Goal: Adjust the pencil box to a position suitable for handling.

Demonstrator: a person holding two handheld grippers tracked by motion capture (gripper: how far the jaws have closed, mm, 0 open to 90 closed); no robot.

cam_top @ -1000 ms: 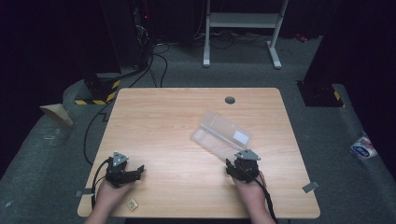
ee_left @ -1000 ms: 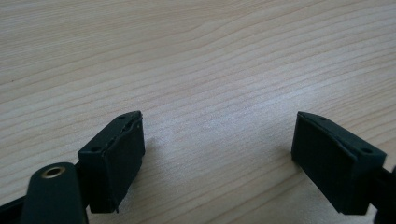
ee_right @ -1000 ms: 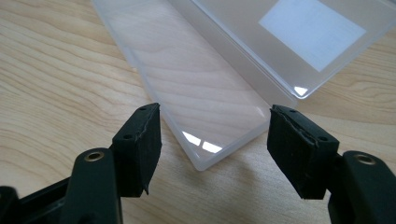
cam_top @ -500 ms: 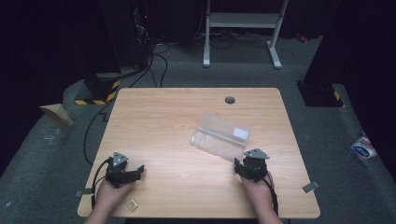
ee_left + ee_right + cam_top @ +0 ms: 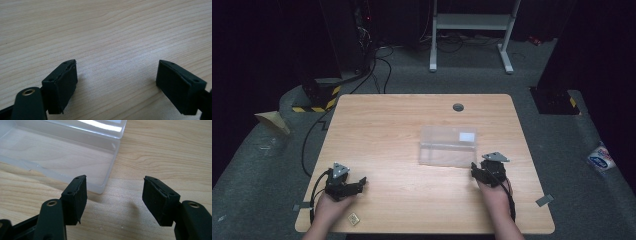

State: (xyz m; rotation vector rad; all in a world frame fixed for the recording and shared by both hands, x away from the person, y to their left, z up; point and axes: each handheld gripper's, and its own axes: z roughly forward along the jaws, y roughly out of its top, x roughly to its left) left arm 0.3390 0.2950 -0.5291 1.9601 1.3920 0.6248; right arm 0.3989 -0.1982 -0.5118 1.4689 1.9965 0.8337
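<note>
A clear plastic box [image 5: 448, 145] lies flat on the wooden table [image 5: 392, 125], right of centre. My right gripper [image 5: 479, 170] rests on the table just off the box's near right corner, open and holding nothing. In the right gripper view the clear box [image 5: 60, 152] fills the upper left, and its corner sits just past my left fingertip [image 5: 77, 195]; the right gripper [image 5: 115, 197] is apart from it. My left gripper [image 5: 357, 184] lies near the table's front left, open. In the left gripper view the left gripper [image 5: 116, 85] has bare wood between its jaws.
A small tan square piece [image 5: 354, 218] lies by the table's front edge beside the left hand. A dark grommet [image 5: 458, 107] sits near the far edge. Cables [image 5: 312, 145] hang off the left side. Beyond the table stands a white frame [image 5: 469, 22].
The clear box, tilted and raised earlier, has come down flat on the table. My right gripper has drawn back to the right and toward the front. The left gripper has not moved.
</note>
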